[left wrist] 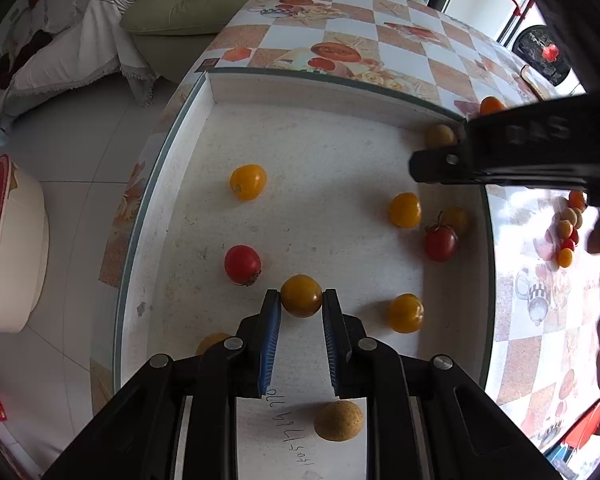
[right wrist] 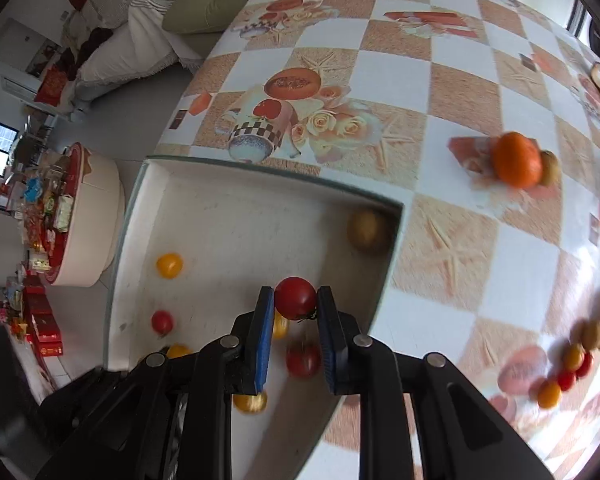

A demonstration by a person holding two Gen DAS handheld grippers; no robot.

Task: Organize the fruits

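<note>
White foam forms the tray, a shallow box at the desk edge nearest the floor. Loose fruit lies in it: yellow tomatoes, a red tomato, a stemmed red tomato near the right wall, and tan round fruits, one of them in the far right corner. The fruits are near-round; no long axis can be read. The stemmed tomato's stalk points away from the camera in the left wrist view.

The desk carries a checked orange-and-white cloth printed with fruit and roses. An orange fruit lies on it beyond the tray, with a tan fruit touching its right side. A row of small fruits lies on the cloth to the right. A green sofa with folded blankets stands beyond the desk; the floor is pale tile.

The left gripper points steeply down over the tray, jaws narrow, pads pressed on a yellow tomato. The right gripper also points steeply down near the tray's right wall, jaws narrow, clamping a red tomato above the tray floor.
</note>
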